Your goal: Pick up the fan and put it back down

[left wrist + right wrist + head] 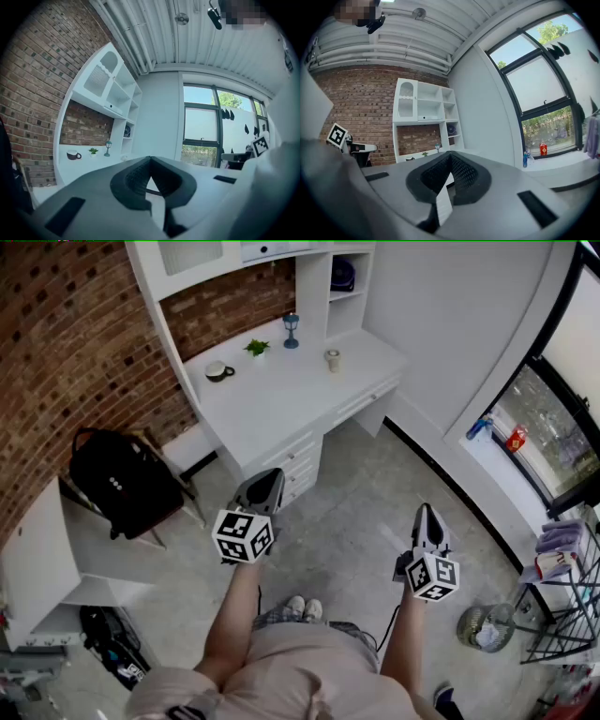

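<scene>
Fan (343, 275) in shelf cubby (347, 296), desk (281, 390) beneath

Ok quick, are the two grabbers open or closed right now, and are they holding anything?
Left gripper: closed, holding nothing.
Right gripper: closed, holding nothing.

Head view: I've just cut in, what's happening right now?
A person stands on the grey floor, short of the white desk, with a two-jaw gripper in each hand. The left gripper and right gripper both point level towards the desk, jaws together and empty. The small dark round fan sits untouched in a cubby of the white shelf unit on the desk. The pickup has not begun.
</scene>
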Demonstrator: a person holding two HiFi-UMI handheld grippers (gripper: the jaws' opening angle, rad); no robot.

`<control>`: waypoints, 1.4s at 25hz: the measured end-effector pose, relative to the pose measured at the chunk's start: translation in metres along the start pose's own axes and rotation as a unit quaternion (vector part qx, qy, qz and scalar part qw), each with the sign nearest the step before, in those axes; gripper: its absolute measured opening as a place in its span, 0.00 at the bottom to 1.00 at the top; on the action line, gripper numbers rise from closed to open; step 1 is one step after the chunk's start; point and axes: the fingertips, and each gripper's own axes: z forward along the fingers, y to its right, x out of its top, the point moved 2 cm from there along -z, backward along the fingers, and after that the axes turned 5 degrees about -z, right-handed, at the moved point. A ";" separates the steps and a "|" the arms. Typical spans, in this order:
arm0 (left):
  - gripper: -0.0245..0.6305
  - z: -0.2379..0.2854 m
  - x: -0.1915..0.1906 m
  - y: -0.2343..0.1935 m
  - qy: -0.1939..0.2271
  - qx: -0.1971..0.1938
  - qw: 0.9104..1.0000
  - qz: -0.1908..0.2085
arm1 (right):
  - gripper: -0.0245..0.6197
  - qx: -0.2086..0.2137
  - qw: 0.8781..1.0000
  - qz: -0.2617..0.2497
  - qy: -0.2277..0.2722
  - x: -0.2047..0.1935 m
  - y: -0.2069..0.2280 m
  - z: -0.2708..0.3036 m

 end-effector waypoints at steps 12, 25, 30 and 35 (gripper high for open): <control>0.08 0.003 -0.003 -0.004 -0.006 0.005 1.000 -0.002 | 0.06 -0.002 1.000 0.020 0.003 0.000 0.002 0.006; 0.08 -0.001 -0.015 -0.005 -0.022 0.005 1.000 -0.008 | 0.12 0.029 0.999 0.022 -0.001 0.000 -0.008 0.005; 0.08 -0.002 -0.022 -0.004 -0.031 -0.001 0.999 -0.011 | 0.46 0.049 0.998 0.038 0.025 0.013 -0.013 0.004; 0.08 0.001 -0.029 -0.005 -0.042 -0.011 0.999 -0.014 | 0.69 0.034 0.998 0.045 0.027 0.008 -0.015 0.002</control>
